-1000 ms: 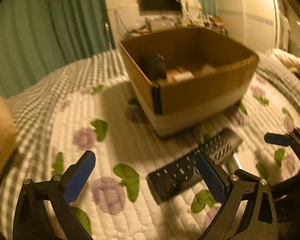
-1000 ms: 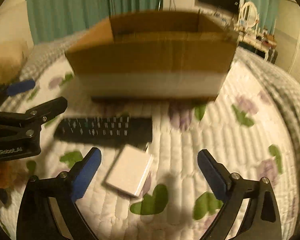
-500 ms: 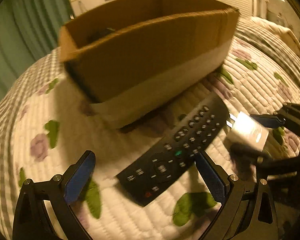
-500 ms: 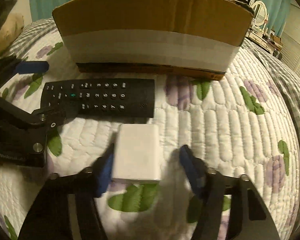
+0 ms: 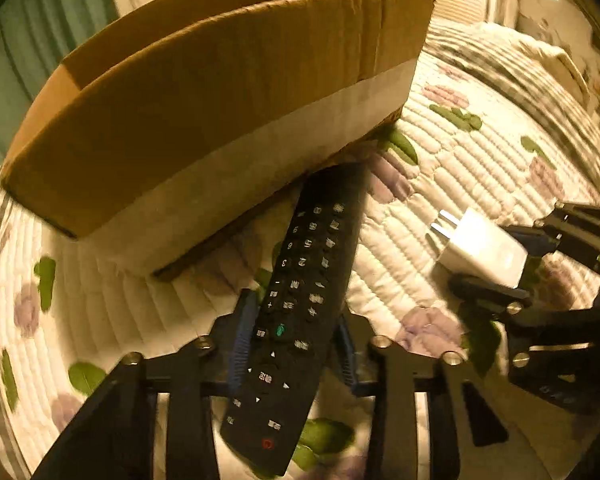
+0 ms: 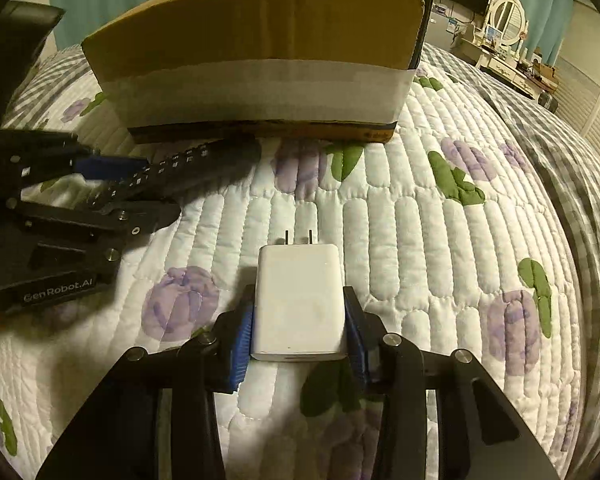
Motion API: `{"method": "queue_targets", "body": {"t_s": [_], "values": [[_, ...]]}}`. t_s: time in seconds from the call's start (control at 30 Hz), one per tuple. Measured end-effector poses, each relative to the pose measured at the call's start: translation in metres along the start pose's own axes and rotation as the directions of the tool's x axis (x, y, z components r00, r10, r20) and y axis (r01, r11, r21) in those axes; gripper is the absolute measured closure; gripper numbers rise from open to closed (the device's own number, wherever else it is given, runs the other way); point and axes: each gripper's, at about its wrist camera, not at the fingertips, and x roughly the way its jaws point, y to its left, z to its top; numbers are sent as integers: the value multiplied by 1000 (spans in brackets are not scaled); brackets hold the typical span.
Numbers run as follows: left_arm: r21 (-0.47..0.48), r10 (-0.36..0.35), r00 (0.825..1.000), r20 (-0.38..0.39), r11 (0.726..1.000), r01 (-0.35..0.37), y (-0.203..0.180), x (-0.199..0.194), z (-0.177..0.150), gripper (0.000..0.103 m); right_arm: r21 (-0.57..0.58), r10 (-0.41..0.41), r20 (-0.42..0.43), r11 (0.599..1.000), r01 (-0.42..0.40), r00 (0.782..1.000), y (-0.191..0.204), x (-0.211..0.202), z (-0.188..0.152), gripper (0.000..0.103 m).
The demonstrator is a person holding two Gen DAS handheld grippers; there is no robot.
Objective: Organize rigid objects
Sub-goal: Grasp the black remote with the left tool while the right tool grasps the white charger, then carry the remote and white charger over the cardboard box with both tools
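Two grips have just closed: the left gripper (image 5: 294, 344) pinches the remote (image 5: 300, 304) near its lower half, the right gripper (image 6: 299, 340) clamps the charger (image 6: 299, 304), both seemingly still low over the quilt (image 6: 420, 240) before the box (image 6: 260, 60). Held off-centre, the long remote could pivot and slip.
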Motion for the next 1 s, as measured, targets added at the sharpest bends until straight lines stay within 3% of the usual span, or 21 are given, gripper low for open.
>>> {"method": "queue_targets", "body": {"t_s": [0.33, 0.57, 1.0], "values": [[-185, -35, 999, 24, 982, 39, -6, -25, -19, 84, 25, 24, 14, 999, -24, 1000, 5, 5, 7, 63], [-233, -22, 999, 50, 972, 33, -23, -47, -42, 85, 85, 67, 38, 994, -70, 997, -7, -15, -3, 64], [-307, 83, 984, 158, 951, -31, -8, -116, -62, 85, 100, 72, 160, 991, -89, 985, -4, -75, -10, 64]]}}
